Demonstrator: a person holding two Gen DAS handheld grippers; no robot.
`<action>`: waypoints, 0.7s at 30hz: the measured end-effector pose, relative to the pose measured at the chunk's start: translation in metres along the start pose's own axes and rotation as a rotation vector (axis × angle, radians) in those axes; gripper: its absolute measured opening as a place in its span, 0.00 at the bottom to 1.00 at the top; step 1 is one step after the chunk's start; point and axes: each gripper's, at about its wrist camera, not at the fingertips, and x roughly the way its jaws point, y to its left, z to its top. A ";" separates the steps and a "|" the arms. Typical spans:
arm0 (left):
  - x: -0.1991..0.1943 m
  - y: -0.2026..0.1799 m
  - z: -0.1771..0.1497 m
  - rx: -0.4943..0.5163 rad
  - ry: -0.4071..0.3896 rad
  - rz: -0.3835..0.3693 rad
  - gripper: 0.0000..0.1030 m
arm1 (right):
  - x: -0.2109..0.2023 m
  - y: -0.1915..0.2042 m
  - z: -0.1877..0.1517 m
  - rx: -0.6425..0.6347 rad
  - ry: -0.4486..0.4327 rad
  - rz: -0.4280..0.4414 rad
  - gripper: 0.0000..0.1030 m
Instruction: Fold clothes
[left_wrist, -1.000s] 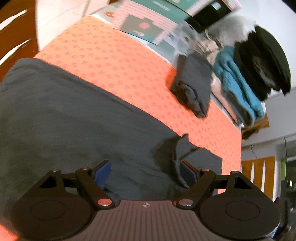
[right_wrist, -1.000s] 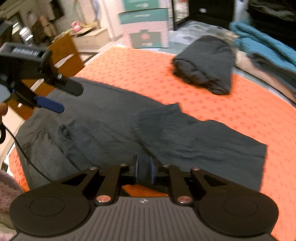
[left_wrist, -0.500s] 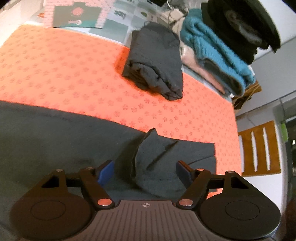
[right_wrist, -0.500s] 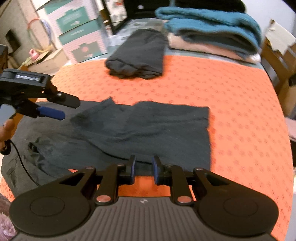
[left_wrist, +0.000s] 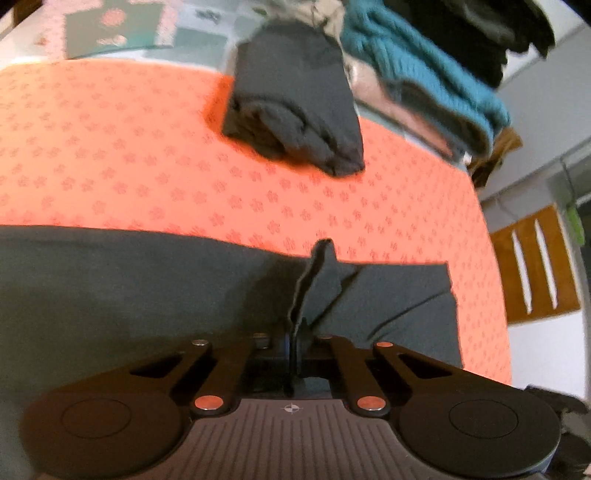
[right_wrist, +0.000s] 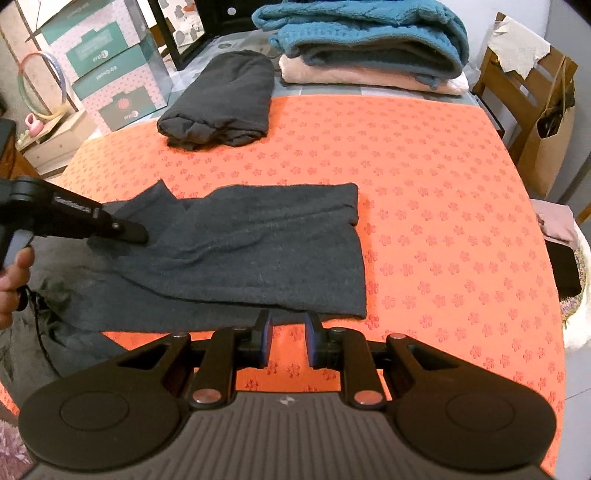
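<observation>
A dark grey garment lies spread on the orange patterned tablecloth, with a sleeve folded across it. It also shows in the left wrist view. My left gripper is shut on a raised fold of the grey garment near the sleeve's base. It shows in the right wrist view at the left, touching the cloth. My right gripper is open a little and empty, just off the garment's near edge above the tablecloth.
A folded dark grey garment lies at the table's far side. Behind it is a stack of teal and pink folded clothes. Pink and green boxes stand at the back left. A wooden chair is on the right.
My left gripper has closed on a fold of the grey garment. My right gripper has opened, let go of the garment and drawn back off its near edge.
</observation>
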 end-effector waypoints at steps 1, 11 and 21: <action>-0.008 0.003 0.000 -0.015 -0.020 -0.003 0.05 | 0.000 0.001 0.001 -0.003 -0.002 0.001 0.23; -0.074 0.050 -0.011 -0.156 -0.128 -0.049 0.05 | -0.001 0.020 0.004 -0.063 -0.003 0.012 0.28; -0.096 0.101 -0.019 -0.148 -0.145 -0.066 0.05 | -0.007 0.030 0.003 -0.086 -0.022 0.017 0.31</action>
